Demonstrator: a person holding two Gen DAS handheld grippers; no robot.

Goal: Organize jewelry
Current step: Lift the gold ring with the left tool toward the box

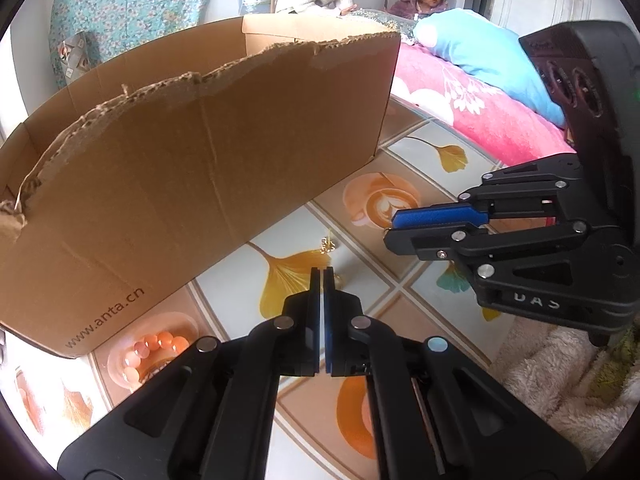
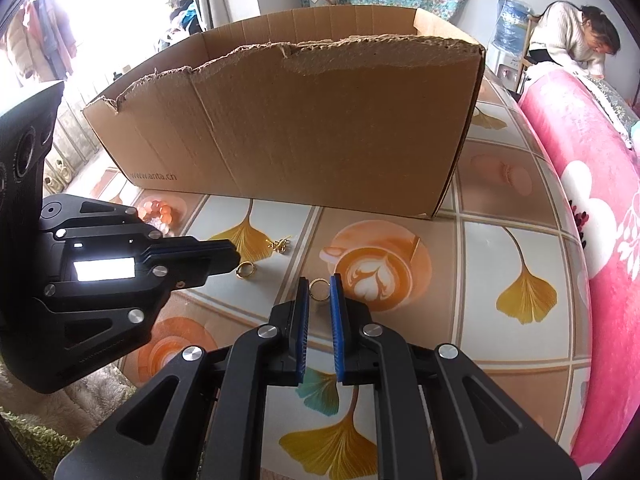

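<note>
- Left gripper [image 1: 322, 270]: jaws pressed together, only a hairline gap between the blue pads. Nothing visible between them. Its tips stand over the table near a gold ring [image 2: 245, 270], which lies flat just beside the tips as seen from the right wrist view.
- Right gripper [image 2: 320, 280]: jaws narrowly apart, with a second gold ring [image 2: 319, 290] upright between the pad tips. The ring spans the gap and appears pinched; contact on the right-hand pad cannot be confirmed.
- Gold earrings or small chain piece [image 2: 280, 245]: a loose tangle on the table, between the 2 grippers and the cardboard box, apart from both rings.
- Orange bead bracelet [image 1: 154, 350]: lies on the table close to the box's near wall, to the left of the left gripper.
- Cardboard box [image 2: 304, 128]: open-topped, near wall torn along its upper edge, standing on the table behind all the jewelry. Its contents cannot be seen.
- Table [image 2: 480, 248]: covered with a glossy cloth printed with ginkgo leaves and coffee cups.
- Pink blanket [image 2: 592, 208]: along the table's right edge.
- 2 people sit in the background.
</note>
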